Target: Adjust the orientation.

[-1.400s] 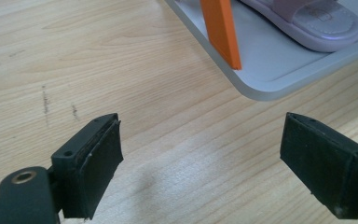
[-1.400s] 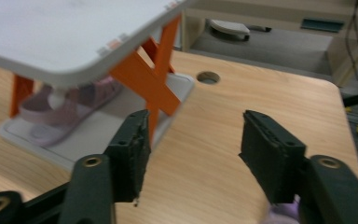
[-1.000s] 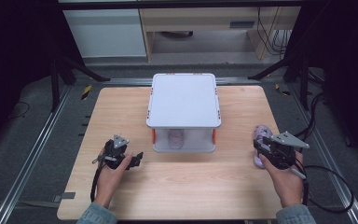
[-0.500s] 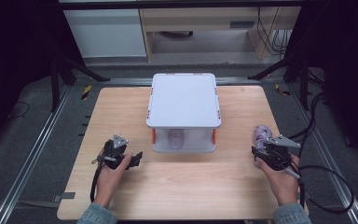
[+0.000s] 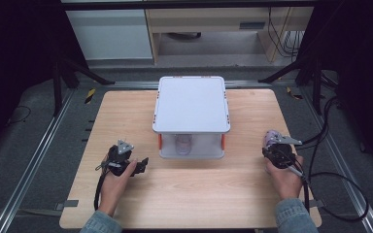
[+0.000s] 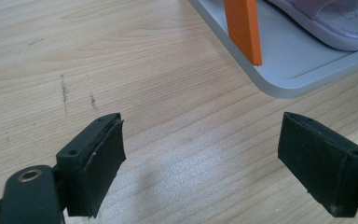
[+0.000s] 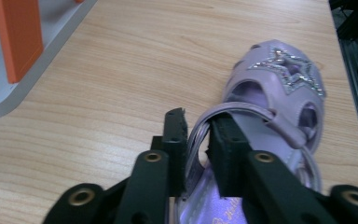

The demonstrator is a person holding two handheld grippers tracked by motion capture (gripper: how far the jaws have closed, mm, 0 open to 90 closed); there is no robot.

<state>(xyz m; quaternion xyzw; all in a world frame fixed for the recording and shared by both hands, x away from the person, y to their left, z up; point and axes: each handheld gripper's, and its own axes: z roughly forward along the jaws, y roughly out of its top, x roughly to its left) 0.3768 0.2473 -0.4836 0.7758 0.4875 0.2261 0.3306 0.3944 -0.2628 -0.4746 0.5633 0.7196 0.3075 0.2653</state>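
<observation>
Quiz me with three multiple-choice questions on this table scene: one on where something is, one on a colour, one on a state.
1. Where does the sandal by the right gripper lie?
A. on the wooden table
B. on top of the rack
C. on the floor

2. What colour are the posts of the grey rack?
A. green
B. orange
C. black

3. How do the left gripper jaws stand?
A. clamped on a shoe
B. shut on nothing
C. open

Answers: 1 A, it rests on wood near the table's right edge. 2 B, both gripper views show orange. 3 C, bare table shows between them.

Lilac sandal (image 7: 279,88) w/ silver glitter star; grey-white rack (image 5: 191,104) (orange clips); light wood-grain table (image 5: 126,111).
</observation>
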